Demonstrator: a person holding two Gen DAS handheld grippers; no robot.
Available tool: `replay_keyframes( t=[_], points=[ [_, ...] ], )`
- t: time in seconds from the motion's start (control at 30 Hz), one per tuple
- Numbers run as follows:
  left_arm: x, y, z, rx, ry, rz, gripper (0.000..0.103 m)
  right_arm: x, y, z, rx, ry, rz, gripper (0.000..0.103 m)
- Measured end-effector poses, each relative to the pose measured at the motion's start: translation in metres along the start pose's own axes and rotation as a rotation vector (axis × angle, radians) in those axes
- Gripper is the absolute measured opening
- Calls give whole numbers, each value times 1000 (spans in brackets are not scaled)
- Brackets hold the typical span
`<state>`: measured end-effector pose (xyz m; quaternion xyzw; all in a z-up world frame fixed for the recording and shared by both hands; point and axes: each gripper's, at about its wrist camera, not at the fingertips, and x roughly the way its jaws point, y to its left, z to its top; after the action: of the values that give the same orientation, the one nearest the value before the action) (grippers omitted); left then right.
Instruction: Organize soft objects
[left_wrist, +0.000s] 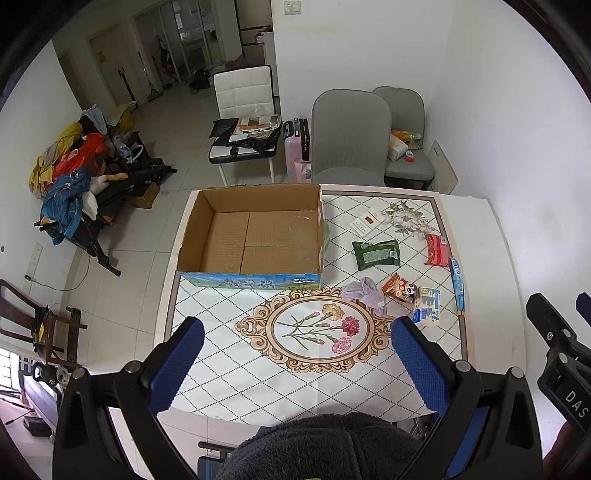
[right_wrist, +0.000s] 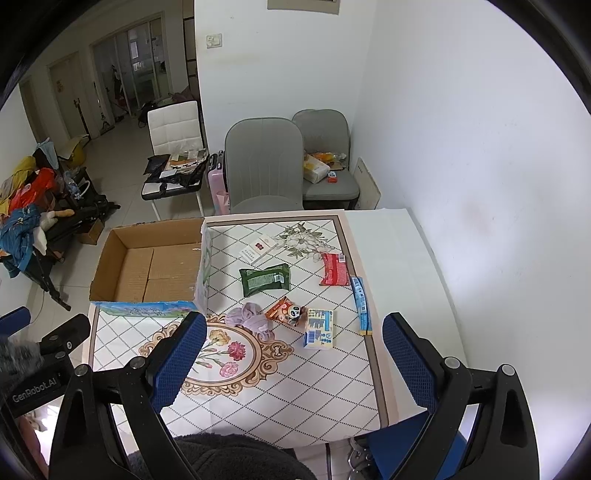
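Note:
An open, empty cardboard box (left_wrist: 255, 236) stands at the table's far left; it also shows in the right wrist view (right_wrist: 147, 266). Right of it lie a lilac cloth (left_wrist: 364, 291) (right_wrist: 249, 317), a green packet (left_wrist: 376, 253) (right_wrist: 264, 278), a red packet (left_wrist: 436, 249) (right_wrist: 334, 269), an orange panda packet (left_wrist: 399, 286) (right_wrist: 286, 310), a blue-white tissue pack (left_wrist: 428, 308) (right_wrist: 319, 328), a blue tube (left_wrist: 458, 284) (right_wrist: 361, 302) and a white carton (left_wrist: 367, 221) (right_wrist: 258, 249). My left gripper (left_wrist: 295, 354) and right gripper (right_wrist: 295, 354) are open and empty above the near edge.
The table (left_wrist: 221, 369) has a patterned cloth with a flower medallion. Grey chairs (left_wrist: 349, 136) stand behind it, a white wall on the right. A white chair (left_wrist: 243, 110) with clutter and a pile of clothes (left_wrist: 70, 184) are on the floor at left.

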<state>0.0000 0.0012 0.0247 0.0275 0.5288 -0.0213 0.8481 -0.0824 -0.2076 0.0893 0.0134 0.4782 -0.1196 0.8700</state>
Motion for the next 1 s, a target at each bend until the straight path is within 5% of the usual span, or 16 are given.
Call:
replay_keyframes(
  t=[1.0],
  points=[
    [-4, -2, 2, 7, -9, -4, 103, -5, 8, -7, 8, 11, 8, 98]
  ],
)
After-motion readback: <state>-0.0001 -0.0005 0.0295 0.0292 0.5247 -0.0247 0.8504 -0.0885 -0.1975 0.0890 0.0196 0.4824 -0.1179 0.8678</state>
